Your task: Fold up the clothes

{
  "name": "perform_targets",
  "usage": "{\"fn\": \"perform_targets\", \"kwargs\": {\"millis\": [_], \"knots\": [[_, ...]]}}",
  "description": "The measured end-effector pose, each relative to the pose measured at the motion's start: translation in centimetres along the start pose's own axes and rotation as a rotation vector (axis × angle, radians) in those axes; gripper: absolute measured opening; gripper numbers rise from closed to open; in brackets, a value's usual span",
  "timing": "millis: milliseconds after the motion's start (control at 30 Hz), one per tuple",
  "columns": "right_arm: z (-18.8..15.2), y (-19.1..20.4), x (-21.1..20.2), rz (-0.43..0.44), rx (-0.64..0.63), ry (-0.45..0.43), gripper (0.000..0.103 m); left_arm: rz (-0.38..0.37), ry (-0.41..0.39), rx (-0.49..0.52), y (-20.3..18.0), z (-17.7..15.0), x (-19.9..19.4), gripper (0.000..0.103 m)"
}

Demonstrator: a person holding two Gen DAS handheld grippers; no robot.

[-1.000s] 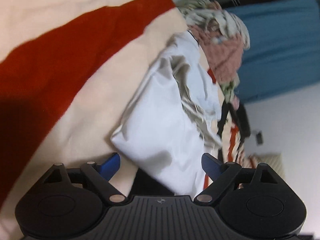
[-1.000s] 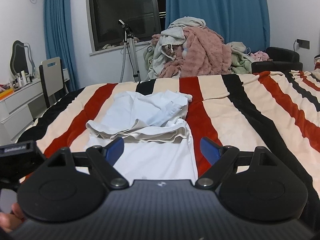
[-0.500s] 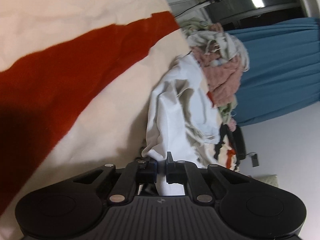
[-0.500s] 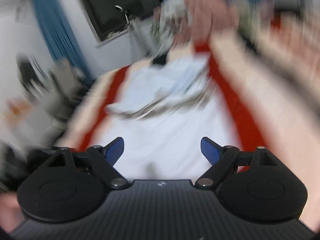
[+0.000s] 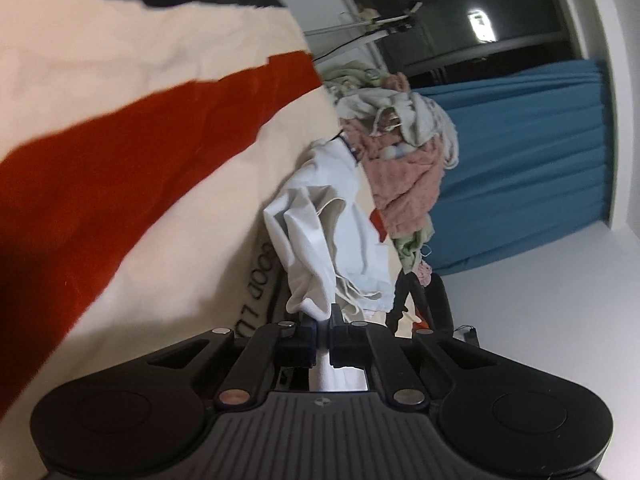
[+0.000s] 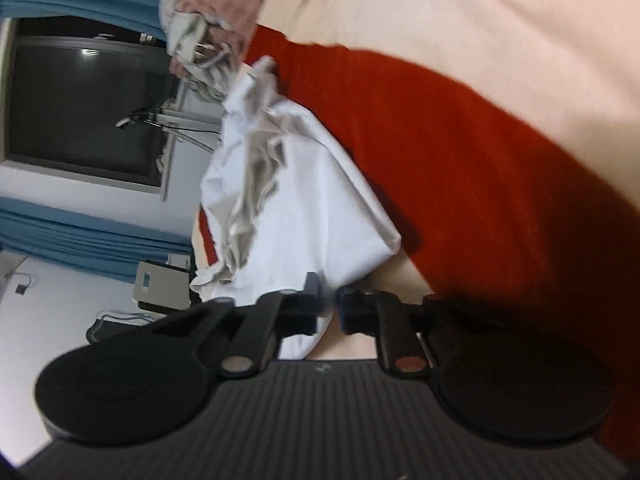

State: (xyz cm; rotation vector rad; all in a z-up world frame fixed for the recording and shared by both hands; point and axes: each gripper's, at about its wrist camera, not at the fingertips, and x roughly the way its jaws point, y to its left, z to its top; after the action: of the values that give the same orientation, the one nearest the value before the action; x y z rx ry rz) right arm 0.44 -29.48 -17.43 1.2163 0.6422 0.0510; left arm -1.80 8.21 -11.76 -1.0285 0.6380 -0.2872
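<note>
A crumpled white garment [image 5: 320, 232] lies on the bed's red, cream and black striped cover [image 5: 120, 160]. My left gripper [image 5: 323, 320] is closing tight on one edge of it; a strip of white cloth is pinched between the pads and runs back under the fingers. In the right wrist view the same white garment [image 6: 304, 200] bunches up ahead of my right gripper [image 6: 328, 300]. That gripper's jaws are closing on the near hem, with cloth caught between the pads. Both views are rolled sideways.
A tall heap of pink, cream and green clothes [image 5: 400, 160] sits at the far end of the bed, also in the right wrist view [image 6: 216, 0]. Beyond it are blue curtains [image 5: 520, 160], a dark window [image 6: 80, 100], a tripod [image 6: 160, 120] and a black chair [image 5: 436, 300].
Both grippers went from wide open to shut on the white garment, the left first. The right gripper dropped towards the bed and rolled onto its side. The left lifted the cloth slightly.
</note>
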Motion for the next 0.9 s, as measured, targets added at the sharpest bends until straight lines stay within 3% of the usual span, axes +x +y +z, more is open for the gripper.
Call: {"fn": "perform_targets", "kwargs": {"millis": [267, 467, 567, 733, 900], "knots": [[-3.2, 5.4, -7.1, 0.126, -0.287, -0.138, 0.006, -0.098, -0.126, 0.174, -4.6, -3.0, -8.6, 0.004], [-8.5, 4.5, -16.6, 0.167, -0.39, -0.226, 0.006, -0.124, -0.156, 0.241, -6.2, -8.4, -17.3, 0.004], [-10.8, 3.7, -20.2, 0.157, -0.434, -0.269, 0.007, -0.11, -0.161, 0.21, -5.7, -10.3, -20.0, 0.004], [-9.8, 4.6, -20.0, 0.185, -0.386, -0.275, 0.006, -0.115, -0.159, 0.159, -7.0, -8.7, -19.3, 0.004], [-5.4, 9.0, -15.2, 0.165, -0.36, -0.275, 0.007, 0.054, -0.165, 0.148, -11.2, -3.5, -13.0, 0.005]]}}
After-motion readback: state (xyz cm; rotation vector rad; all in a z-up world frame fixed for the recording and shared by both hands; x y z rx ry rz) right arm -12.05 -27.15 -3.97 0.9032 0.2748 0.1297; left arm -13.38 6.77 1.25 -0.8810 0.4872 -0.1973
